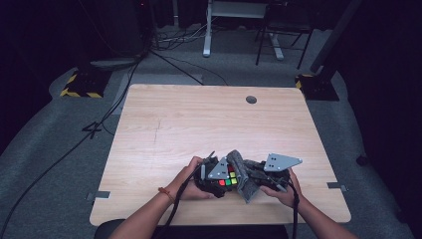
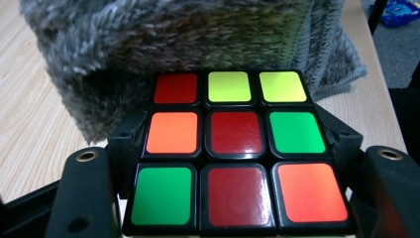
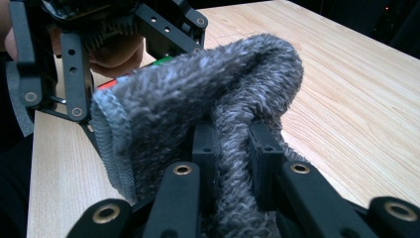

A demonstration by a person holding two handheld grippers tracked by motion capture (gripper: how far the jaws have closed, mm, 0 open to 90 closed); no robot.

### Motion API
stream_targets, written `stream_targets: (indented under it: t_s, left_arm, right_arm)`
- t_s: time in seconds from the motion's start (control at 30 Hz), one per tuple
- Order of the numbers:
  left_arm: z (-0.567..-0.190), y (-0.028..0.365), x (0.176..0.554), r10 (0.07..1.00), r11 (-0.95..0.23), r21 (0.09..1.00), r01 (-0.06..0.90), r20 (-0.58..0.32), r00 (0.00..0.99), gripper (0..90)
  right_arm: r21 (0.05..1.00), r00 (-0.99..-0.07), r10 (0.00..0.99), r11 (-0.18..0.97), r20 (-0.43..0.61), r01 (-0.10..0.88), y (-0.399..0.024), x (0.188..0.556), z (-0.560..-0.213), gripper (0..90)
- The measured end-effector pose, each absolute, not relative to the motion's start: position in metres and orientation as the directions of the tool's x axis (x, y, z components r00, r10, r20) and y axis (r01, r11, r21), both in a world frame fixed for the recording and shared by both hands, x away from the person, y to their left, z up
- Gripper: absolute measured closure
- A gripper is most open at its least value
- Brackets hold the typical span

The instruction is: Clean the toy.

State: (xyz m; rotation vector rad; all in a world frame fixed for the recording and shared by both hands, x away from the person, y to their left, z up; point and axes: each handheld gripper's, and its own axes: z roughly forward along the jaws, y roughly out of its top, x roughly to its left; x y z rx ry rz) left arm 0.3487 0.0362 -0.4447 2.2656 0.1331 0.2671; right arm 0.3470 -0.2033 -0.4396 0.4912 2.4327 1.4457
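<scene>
The left claw (image 1: 215, 175) gripped the puzzle cube (image 2: 236, 148) above the bench (image 1: 199, 119); the right claw (image 3: 233, 144) pinched the grey cloth (image 3: 198, 99) against it, wiping apparently under way, unfinished

Grey carpet (image 1: 59, 149), dim room

Your left gripper (image 1: 215, 175): jaws clamped, forearm angled in from bottom left. Your right gripper (image 1: 259, 175): jaws pinched shut, facing the left one.
</scene>
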Motion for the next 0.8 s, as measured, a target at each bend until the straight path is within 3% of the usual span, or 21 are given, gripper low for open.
stream_targets:
  t_s: [0.47,0.63,0.8]
  left_arm:
    - [-0.426,0.052,0.349,0.234,-0.584,0.812,-0.003,0.171,0.957,33.0]
    - [-0.430,0.061,0.356,0.264,-0.624,0.782,0.006,0.203,0.943,33.0]
    - [-0.435,0.074,0.367,0.301,-0.606,0.794,0.052,0.168,0.939,33.0]
  right_arm:
    - [0.757,-0.932,0.355,0.627,-0.069,0.183,-0.185,0.349,-0.467,76.6]
    - [0.767,-0.908,0.409,0.611,-0.093,0.197,-0.201,0.356,-0.462,75.8]
    - [0.766,-0.871,0.481,0.597,-0.103,0.239,-0.226,0.368,-0.460,74.9]
